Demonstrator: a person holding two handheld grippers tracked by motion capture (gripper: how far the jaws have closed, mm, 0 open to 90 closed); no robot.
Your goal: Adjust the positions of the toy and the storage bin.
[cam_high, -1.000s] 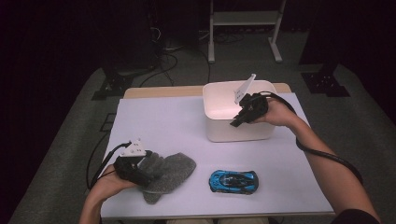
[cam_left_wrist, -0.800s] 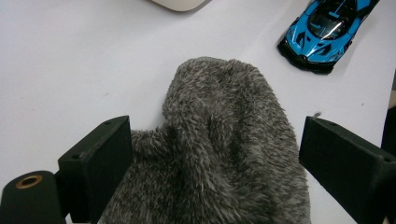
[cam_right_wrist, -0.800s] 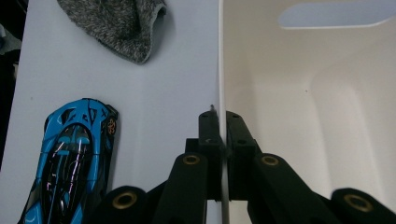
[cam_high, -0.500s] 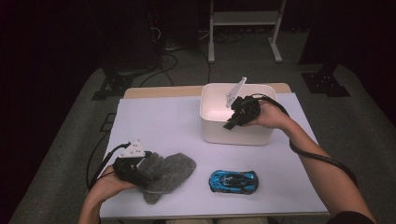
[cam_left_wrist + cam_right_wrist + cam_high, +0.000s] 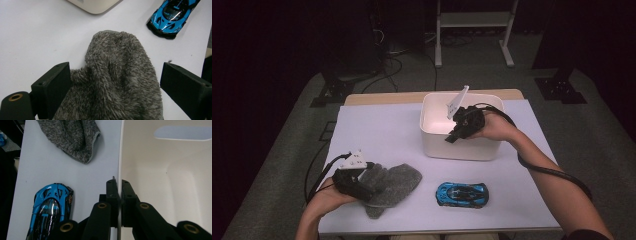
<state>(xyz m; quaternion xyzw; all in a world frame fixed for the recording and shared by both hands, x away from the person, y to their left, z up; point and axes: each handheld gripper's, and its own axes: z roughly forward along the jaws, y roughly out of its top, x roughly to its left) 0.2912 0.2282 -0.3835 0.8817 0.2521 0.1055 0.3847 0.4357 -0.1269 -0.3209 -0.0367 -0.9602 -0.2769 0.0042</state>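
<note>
On the white table (image 5: 382, 135), the near wall of the cream bin (image 5: 460, 146) is being pinched by the right gripper (image 5: 117, 185), its jaws closed tight on the rim, one outside and one inside. The bin is standing toward the far right of the table. At the near left, the grey sock (image 5: 117, 82) is being straddled by the left gripper (image 5: 112, 87), whose jaws are being held wide apart on either side of it, not clamped. The blue car (image 5: 461, 193) is lying just right of the sock.
</note>
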